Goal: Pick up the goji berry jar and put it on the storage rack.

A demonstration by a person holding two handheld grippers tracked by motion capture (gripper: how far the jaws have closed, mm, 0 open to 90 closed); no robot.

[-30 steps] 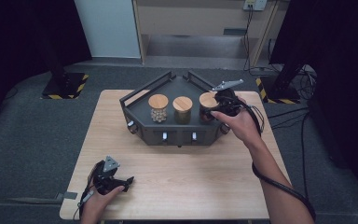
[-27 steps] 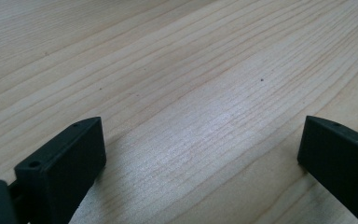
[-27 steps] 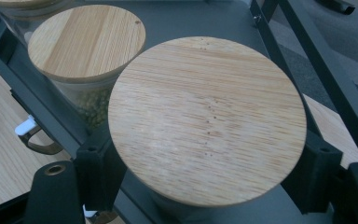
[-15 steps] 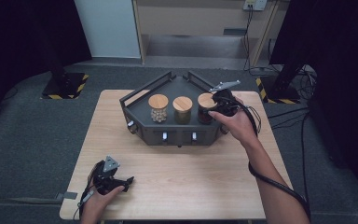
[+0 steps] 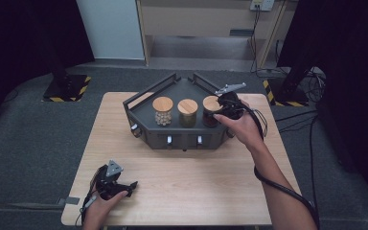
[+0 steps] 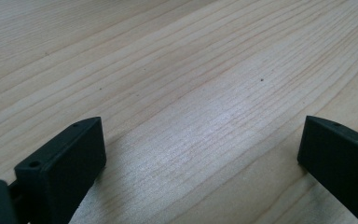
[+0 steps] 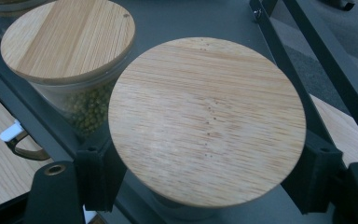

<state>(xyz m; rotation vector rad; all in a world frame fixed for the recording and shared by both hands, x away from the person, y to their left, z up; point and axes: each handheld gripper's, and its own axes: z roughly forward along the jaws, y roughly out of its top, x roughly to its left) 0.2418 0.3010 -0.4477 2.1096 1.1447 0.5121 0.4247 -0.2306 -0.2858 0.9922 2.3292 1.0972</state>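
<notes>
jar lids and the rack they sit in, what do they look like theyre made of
The jar lids look like bamboo or light wood, matte and unvarnished: fine parallel grain strips run across the top. The jar bodies seem clear glass, since green beans show through. The rack looks like dark grey painted metal, judging by its thin rails, though plastic cannot be excluded.

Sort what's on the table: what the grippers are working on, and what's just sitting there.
In play:
right gripper, jaws either side of the right-hand jar
dark tray holding it

Idle:
middle jar of green beans
left jar
left gripper, open over bare table
</notes>
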